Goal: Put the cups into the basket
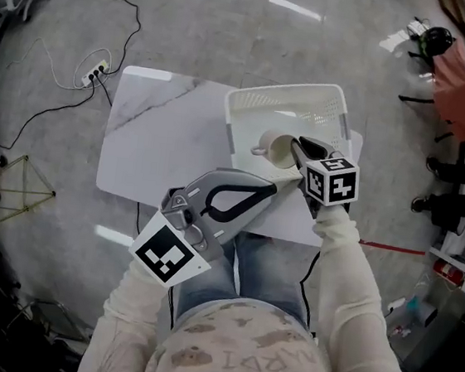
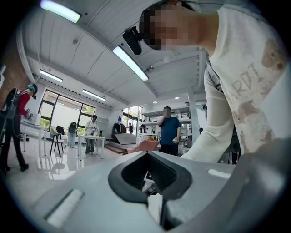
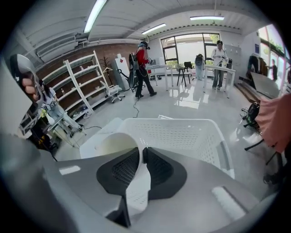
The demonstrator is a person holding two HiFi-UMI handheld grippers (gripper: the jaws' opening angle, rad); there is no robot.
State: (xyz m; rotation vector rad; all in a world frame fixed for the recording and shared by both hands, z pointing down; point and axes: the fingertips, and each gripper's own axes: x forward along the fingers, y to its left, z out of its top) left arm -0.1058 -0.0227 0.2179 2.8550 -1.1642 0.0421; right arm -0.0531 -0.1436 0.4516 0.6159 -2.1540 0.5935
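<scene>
Right tool [image 1: 297,149], head view: its 2 jaws are clamped on the rim of a cream ceramic cup [image 1: 275,148]. The cup is tipped on its side within the outline of a white perforated plastic basket [image 1: 285,104], handle pointing left. Whether the cup touches the basket floor cannot be told. The basket sits on the right part of a white marble-patterned tabletop [image 1: 159,135]. The left tool [image 1: 272,188] hovers over the tabletop's front edge, just beside the right one.

Left gripper view: the left tool [image 2: 152,176] has its black ribbed pads drawn together, nothing between them.

Right gripper view: the right tool [image 3: 140,157] pinches the cup's [image 3: 111,144] thin wall between its pads, with the basket [image 3: 182,132] directly behind.
</scene>
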